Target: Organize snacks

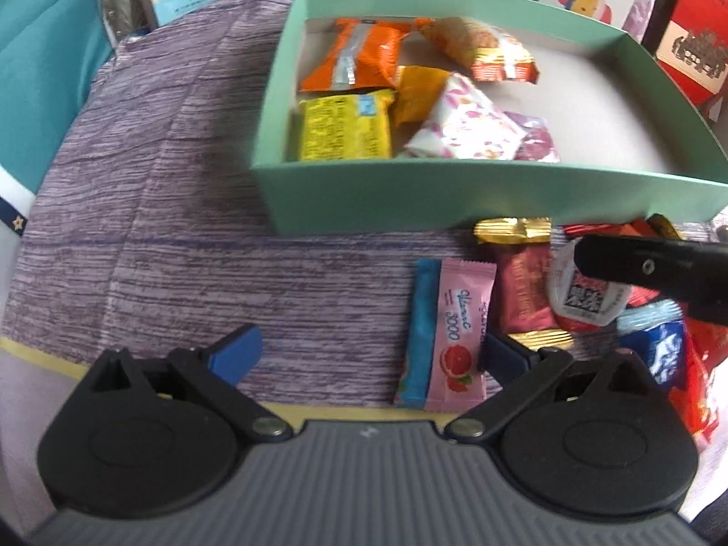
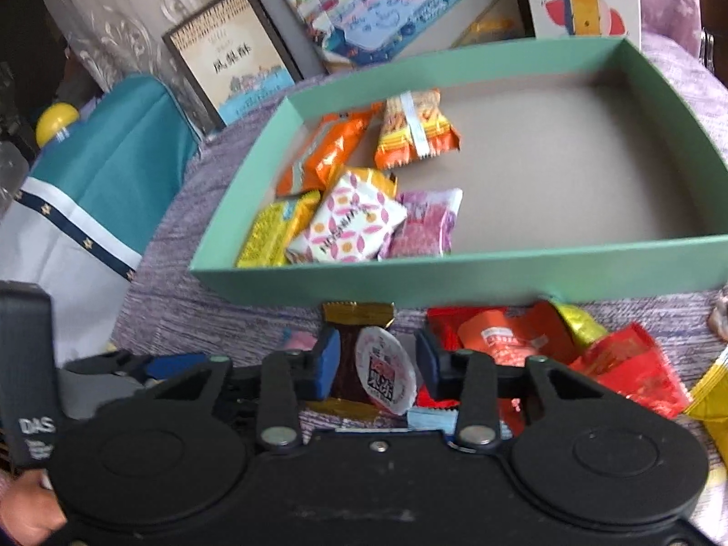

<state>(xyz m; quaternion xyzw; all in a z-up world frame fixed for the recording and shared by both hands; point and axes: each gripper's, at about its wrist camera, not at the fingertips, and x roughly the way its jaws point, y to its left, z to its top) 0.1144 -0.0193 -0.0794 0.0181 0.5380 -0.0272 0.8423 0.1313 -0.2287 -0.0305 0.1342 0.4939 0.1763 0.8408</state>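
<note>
A mint green box (image 1: 455, 200) (image 2: 455, 277) holds several snack packets in its left part, among them a yellow one (image 1: 346, 127) and a pink-patterned white one (image 2: 350, 223). Loose snacks lie on the purple cloth in front of it. My left gripper (image 1: 371, 355) is open and empty, low over the cloth, with a pink and blue sachet (image 1: 448, 336) between its fingers. My right gripper (image 2: 377, 364) is open around a small round jelly cup (image 2: 386, 373) (image 1: 582, 291) lying on a dark red bar (image 1: 525, 291), without gripping it.
Red and orange packets (image 2: 500, 336) and a gold wrapper (image 2: 578, 323) lie to the right of the cup. A teal chair cover (image 2: 113, 173) stands at the left. Picture boxes (image 2: 236, 63) lean behind the box. The box's right part (image 2: 568, 159) holds nothing.
</note>
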